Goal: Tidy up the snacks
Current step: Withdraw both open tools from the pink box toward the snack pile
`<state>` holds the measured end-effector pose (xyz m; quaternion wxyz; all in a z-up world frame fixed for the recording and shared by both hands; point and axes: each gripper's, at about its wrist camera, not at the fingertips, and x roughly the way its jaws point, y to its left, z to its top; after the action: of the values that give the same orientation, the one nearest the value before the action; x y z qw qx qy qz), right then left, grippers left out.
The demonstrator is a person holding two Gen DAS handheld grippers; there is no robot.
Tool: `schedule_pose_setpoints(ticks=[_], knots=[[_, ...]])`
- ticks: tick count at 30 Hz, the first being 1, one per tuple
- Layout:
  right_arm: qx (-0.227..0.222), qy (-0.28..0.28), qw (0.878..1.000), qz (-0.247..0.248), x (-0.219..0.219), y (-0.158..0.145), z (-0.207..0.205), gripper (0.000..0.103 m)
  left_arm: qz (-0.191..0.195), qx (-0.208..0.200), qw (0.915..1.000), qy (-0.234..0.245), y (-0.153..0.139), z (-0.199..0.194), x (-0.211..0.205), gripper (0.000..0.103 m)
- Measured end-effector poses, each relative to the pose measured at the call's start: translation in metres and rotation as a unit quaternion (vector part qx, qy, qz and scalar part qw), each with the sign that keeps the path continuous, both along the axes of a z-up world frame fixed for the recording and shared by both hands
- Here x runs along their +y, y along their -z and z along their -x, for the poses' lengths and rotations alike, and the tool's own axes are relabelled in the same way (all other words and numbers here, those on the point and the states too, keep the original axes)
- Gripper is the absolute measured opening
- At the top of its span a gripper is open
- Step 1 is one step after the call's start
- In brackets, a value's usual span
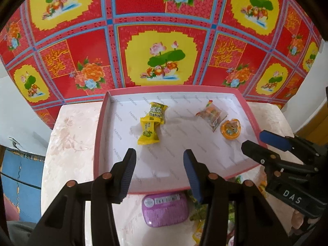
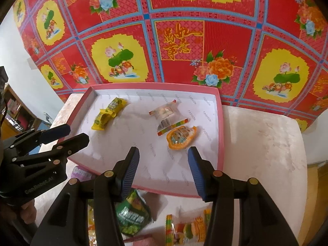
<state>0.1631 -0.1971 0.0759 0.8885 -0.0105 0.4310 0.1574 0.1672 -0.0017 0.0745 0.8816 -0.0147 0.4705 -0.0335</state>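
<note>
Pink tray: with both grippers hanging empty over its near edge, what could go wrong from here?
1. The pink tray overlaps the loose snacks by its near rim, such as the green packet; pulling one out could shift it.
2. The left gripper and right gripper hang close together and could collide.
3. The purple tin sits partly hidden behind the left fingers.

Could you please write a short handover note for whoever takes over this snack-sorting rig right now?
Left gripper: open, empty, above the pink tray.
Right gripper: open, empty, above the same tray.
Done: two yellow candies, a clear packet and an orange jelly cup lie in the tray.
Left: the purple tin, green packet and other snacks on the table in front of the tray.
</note>
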Motion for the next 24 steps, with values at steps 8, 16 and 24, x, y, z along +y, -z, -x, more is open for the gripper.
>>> schedule_pose_setpoints(ticks=[8,16,24], knots=[[-0.01,0.004,1.0,0.002,-0.003,-0.01,0.022,0.051,0.005,-0.005,1.0,-0.003,-0.005,0.016,-0.002,0.051],[-0.011,0.013,1.0,-0.005,-0.012,-0.011,0.042,0.051,0.007,-0.005,0.9999,-0.006,-0.006,0.035,-0.003,0.051],[-0.008,0.025,1.0,-0.014,-0.027,-0.003,0.06,0.051,0.011,0.004,0.9999,-0.011,0.001,0.051,-0.003,0.051]])
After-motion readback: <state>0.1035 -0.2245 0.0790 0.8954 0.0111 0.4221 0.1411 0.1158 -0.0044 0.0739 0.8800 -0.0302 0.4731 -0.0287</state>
